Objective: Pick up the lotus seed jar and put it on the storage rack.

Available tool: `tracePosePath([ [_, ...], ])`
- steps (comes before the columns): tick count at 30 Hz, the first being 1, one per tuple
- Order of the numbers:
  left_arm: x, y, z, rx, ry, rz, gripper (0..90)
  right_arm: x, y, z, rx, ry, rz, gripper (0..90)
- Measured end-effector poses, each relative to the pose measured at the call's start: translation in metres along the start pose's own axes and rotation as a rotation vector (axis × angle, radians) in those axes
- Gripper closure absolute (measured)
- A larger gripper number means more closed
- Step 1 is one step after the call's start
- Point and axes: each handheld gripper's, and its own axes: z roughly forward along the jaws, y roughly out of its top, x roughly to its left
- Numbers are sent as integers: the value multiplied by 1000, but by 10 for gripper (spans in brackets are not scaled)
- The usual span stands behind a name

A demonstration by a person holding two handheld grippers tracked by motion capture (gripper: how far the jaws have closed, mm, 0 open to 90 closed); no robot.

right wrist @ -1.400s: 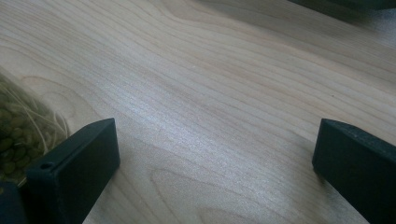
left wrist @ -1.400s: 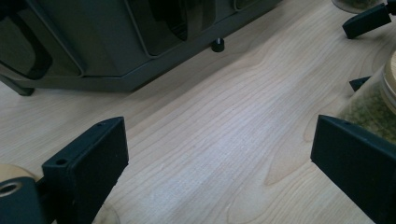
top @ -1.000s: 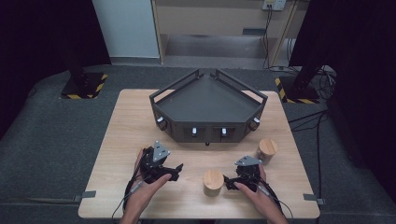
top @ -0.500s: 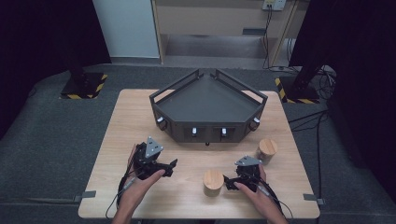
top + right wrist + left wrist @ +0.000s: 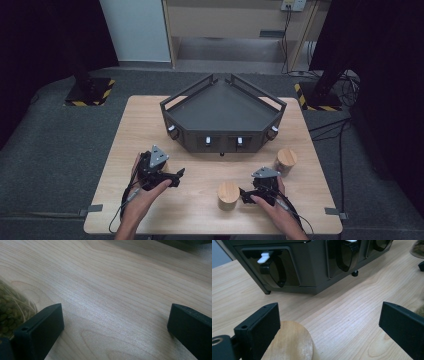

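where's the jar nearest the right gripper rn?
High view: the wooden-lidded jar stands on the table's near edge, just left of the right gripper, in front of the dark tray.

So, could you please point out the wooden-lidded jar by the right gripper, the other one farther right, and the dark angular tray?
Wooden-lidded jar [image 5: 228, 191], high view, lid top.
Far-right wooden-lidded jar [image 5: 286, 156], high view, lid top.
Dark angular tray [image 5: 220, 107], high view, inner floor.

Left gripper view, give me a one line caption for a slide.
Open left gripper low over the wooden table, a wooden lid by one jaw, the dark tray ahead.
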Motion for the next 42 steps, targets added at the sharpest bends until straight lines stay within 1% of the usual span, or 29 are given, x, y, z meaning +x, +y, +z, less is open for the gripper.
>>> tracePosePath([
  [4, 5, -2, -1, -4, 8, 1, 24, 0, 0, 0, 1, 0, 0, 7],
  [7, 11, -6, 0, -12, 12, -6, 24, 0, 0, 0, 1, -1, 0, 7],
  [10, 14, -8, 0, -21, 13, -13, 24, 0, 0, 0, 1, -1, 0, 7],
  [11, 16, -10, 0, -19, 14, -8, 23, 0, 0, 0, 1, -1, 1, 7],
  [13, 17, -11, 1, -19, 14, -9, 22, 0, 0, 0, 0, -2, 1, 7],
  [14, 20, -13, 1, -21, 13, -12, 21, 0, 0, 0, 0, -2, 1, 7],
  [18, 22, -18, 2, -30, 18, -19, 20, 1, 0, 0, 0, -2, 1, 7],
  [19, 24, -19, 2, -29, 21, -12, 20, 1, 0, 0, 0, -2, 1, 7],
  [22, 27, -22, 3, -33, 22, -16, 20, 1, -1, -1, 0, -2, 0, 7],
  [27, 30, -26, 6, -27, 30, -19, 21, 1, -1, -1, 0, -2, 1, 7],
  [30, 31, -31, 7, -27, 34, -30, 21, 1, -1, -1, -1, -3, 1, 7],
  [41, 36, -40, 14, 10, 36, -38, 21, 1, -1, -1, -1, -3, 2, 7],
  [42, 37, -42, 15, 10, 35, -44, 21, 1, -1, -1, -1, -3, 2, 7],
])
